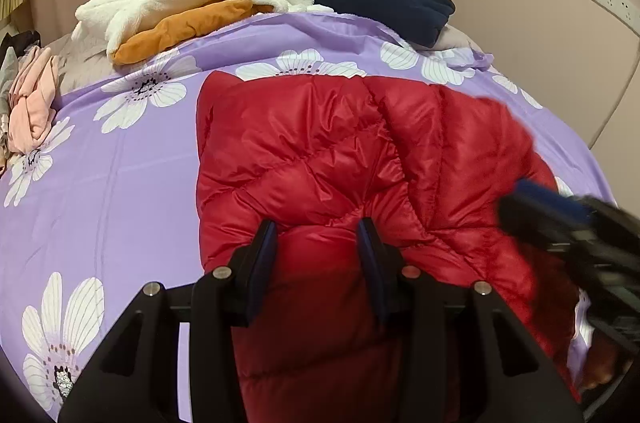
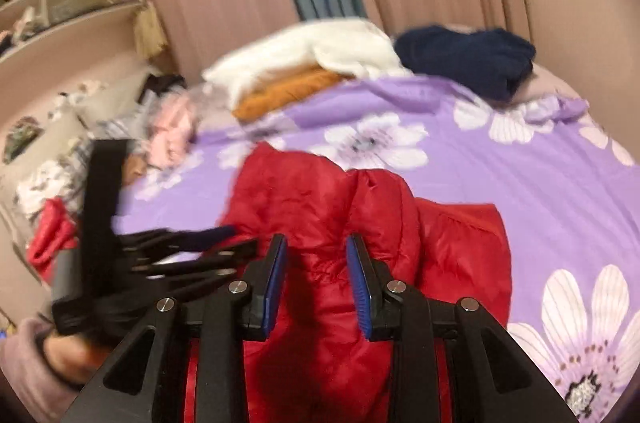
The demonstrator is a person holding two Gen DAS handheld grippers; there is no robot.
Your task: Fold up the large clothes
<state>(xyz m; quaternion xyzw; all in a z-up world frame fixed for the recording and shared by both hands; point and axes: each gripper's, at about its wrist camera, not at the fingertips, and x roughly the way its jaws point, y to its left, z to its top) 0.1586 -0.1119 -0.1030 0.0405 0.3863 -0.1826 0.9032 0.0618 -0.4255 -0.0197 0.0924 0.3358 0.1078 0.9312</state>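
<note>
Left wrist view showing left tongs (image 1: 316, 235) partly parted and pinching red puffer jacket (image 1: 340, 151) lying on the bed (image 1: 132, 183), right tongs (image 2: 316, 251) likewise gripping a bunched fold, risking slick padded fabric slipping free and springing open

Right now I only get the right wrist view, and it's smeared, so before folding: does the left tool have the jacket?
Observer: Yes. In the left wrist view the jacket fills the gap between the left tool's pads.
Operator: Where on the jacket is it?
Observer: Left of the jacket's middle; creases gather at its right pad.
Operator: What lies left of the jacket?
Observer: Only quilt, as far as a pink garment at the bed's edge.
</note>
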